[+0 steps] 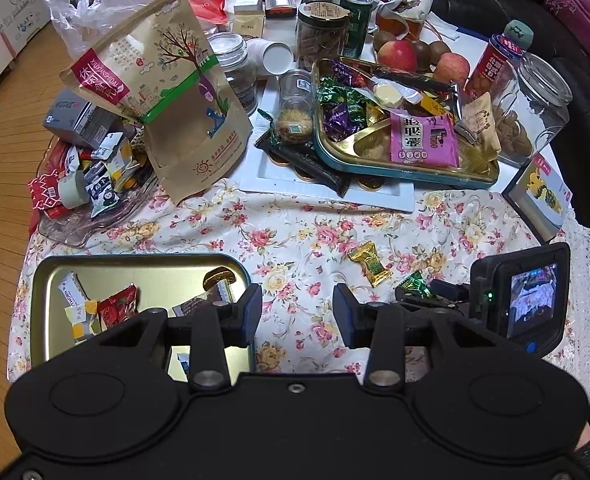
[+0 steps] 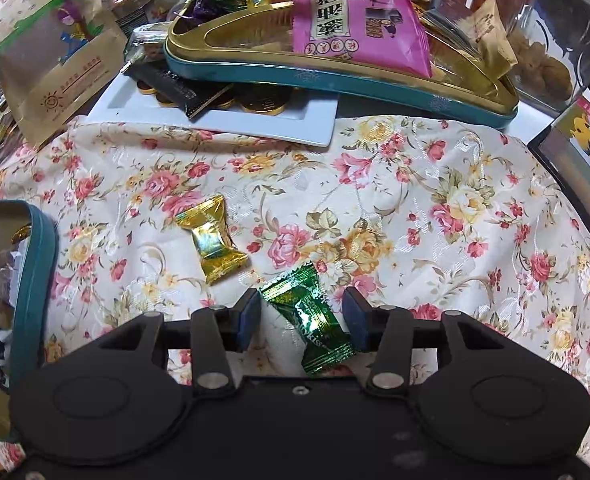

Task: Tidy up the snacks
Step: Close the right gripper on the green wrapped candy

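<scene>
A green-wrapped candy [image 2: 309,314] lies on the floral tablecloth between the open jaws of my right gripper [image 2: 302,316]; the pads do not touch it. It also shows in the left wrist view [image 1: 415,283]. A gold-wrapped candy [image 2: 211,239] lies just left of it, seen too in the left wrist view [image 1: 369,263]. My left gripper [image 1: 297,314] is open and empty above the cloth, beside a gold tin lid [image 1: 143,268] that holds several wrapped snacks. The right gripper's body [image 1: 519,304] shows at the right of the left wrist view.
A teal-rimmed gold tray [image 1: 399,170] full of candies and a pink packet [image 1: 421,138] rests on a white plate [image 1: 327,190]. A kraft snack bag [image 1: 175,92], jars, apples, a can and a glass dish of snacks crowd the back. A picture frame [image 1: 543,190] lies right.
</scene>
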### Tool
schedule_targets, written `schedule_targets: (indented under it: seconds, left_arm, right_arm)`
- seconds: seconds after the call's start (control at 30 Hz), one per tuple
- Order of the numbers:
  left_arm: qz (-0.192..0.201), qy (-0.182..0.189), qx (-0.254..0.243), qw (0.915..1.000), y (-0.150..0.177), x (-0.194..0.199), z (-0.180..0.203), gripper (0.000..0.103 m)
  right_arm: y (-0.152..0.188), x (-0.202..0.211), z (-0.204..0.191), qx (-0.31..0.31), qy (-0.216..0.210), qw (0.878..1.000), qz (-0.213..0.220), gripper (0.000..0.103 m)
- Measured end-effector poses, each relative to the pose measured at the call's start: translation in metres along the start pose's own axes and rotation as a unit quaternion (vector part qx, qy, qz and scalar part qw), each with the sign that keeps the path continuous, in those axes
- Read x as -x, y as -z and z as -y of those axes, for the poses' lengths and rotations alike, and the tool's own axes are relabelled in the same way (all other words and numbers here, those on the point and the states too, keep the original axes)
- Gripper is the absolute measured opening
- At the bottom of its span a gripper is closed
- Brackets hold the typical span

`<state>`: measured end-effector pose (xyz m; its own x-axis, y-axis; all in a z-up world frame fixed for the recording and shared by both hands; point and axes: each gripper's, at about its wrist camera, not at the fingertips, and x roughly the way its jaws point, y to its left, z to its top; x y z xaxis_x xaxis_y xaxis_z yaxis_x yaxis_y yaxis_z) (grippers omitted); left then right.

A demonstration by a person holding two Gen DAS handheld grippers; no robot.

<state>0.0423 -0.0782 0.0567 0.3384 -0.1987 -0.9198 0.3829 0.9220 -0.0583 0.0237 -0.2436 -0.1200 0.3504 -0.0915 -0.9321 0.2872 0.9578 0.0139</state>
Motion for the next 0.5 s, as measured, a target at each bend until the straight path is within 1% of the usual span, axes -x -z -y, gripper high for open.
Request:
schedule_targets:
  seconds: [0.1, 0.13, 0.17, 0.2, 0.3, 0.37, 0.47, 0.5]
  left_arm:
    - [0.001, 0.000, 0.000, 1.0000, 0.000, 0.000, 0.001, 0.049]
    - [0.001, 0.000, -0.001, 1.0000, 0.000, 0.000, 0.001, 0.049]
    - [0.001, 0.000, -0.002, 1.0000, -0.001, 0.000, 0.002, 0.049]
    - [0.001, 0.000, -0.003, 1.0000, -0.001, 0.000, 0.003, 0.049]
    - [0.000, 0.000, -0.007, 1.0000, -0.001, -0.001, 0.005, 0.049]
    - [0.000, -0.001, -0.006, 1.0000, -0.001, -0.001, 0.006, 0.049]
    - [-0.002, 0.002, -0.004, 1.0000, -0.002, -0.003, 0.007, 0.049]
    - [-0.002, 0.002, -0.004, 1.0000, -0.003, -0.004, 0.008, 0.049]
  right_arm:
    - [0.002, 0.003, -0.001, 0.007, 0.007, 1.000, -0.004, 0.041]
    - [0.003, 0.004, 0.001, 0.007, 0.008, 1.000, -0.006, 0.036]
    - [0.002, 0.005, 0.001, 0.003, 0.009, 1.000, -0.009, 0.023]
    - [0.003, 0.007, 0.002, -0.004, 0.008, 1.000, -0.014, 0.020]
    - [0.005, 0.011, 0.004, -0.025, 0.002, 0.999, -0.032, 0.019]
    - [0.008, 0.017, 0.008, -0.051, -0.004, 0.998, -0.042, 0.019]
    - [0.014, 0.038, 0.017, -0.107, -0.042, 0.992, -0.052, 0.019]
    - [0.015, 0.046, 0.020, -0.121, -0.047, 0.990, -0.054, 0.019]
